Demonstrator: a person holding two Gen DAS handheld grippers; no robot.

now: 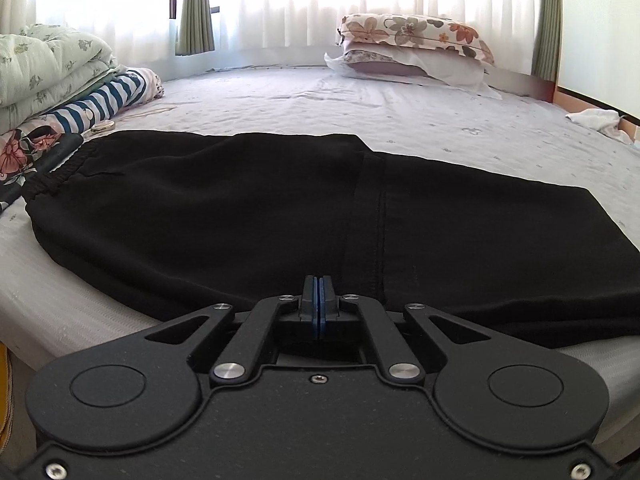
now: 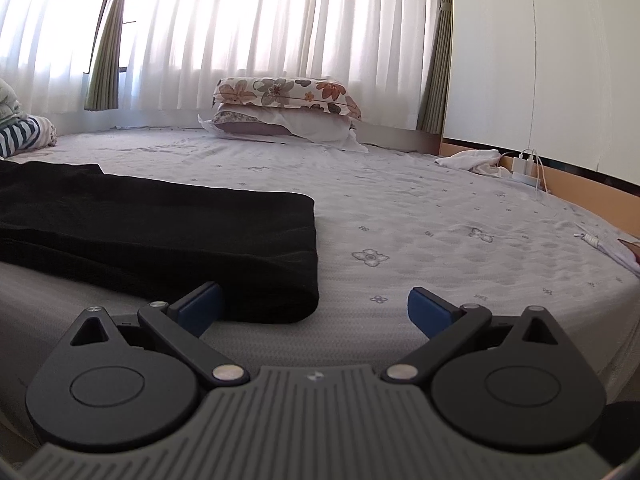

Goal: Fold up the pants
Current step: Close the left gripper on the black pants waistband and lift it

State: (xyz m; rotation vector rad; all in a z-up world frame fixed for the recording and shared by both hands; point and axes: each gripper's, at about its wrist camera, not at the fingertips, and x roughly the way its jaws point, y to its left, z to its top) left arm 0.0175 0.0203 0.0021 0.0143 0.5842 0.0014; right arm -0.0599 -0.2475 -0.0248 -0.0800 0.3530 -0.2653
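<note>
Two grippers at the bed's (image 2: 440,216) near edge: left gripper (image 1: 319,308) pinched empty; right gripper (image 2: 314,308) wide, framing the pants' (image 2: 160,232) hem corner for grasping.

I count: one pants (image 1: 248,216), two stacked pillows (image 1: 412,46) far, one quilt (image 1: 44,64) left, one striped cloth (image 1: 108,98), one white rag (image 2: 472,160) right, two grippers.

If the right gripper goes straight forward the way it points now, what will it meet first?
Probably the bed sheet. The right gripper is open and aims just past the hem end of the black pants, which lie to its left; only its left finger might brush them. Depth is unclear.
</note>
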